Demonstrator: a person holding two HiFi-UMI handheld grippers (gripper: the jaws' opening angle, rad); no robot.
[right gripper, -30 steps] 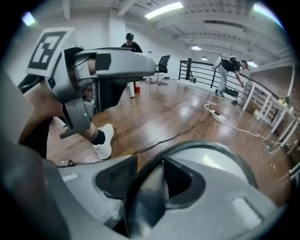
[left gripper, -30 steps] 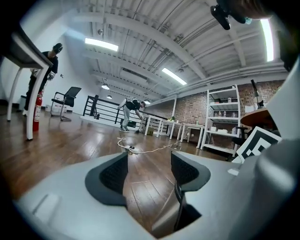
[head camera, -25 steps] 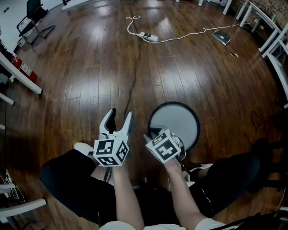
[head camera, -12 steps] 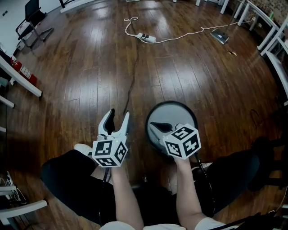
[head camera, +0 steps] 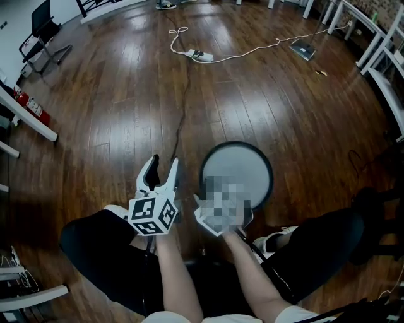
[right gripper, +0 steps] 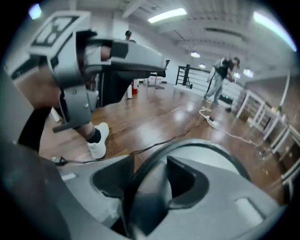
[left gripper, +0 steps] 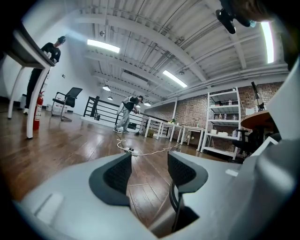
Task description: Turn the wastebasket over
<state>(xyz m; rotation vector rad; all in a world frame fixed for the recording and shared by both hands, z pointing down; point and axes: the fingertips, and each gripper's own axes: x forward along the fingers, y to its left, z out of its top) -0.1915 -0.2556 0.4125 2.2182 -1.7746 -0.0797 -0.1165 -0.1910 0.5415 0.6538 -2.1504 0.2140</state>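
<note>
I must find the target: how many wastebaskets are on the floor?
1. The wastebasket stands on the floor, close before the person. More could be hidden outside the views.

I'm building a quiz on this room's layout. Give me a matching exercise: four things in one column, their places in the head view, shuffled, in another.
1 wastebasket
2 power strip
3 fire extinguisher
4 black chair

A top left corner
B nearest the person's knees
C left edge, by a white table leg
D far floor, on a white cable

Pairs: 1-B, 2-D, 3-C, 4-A
</note>
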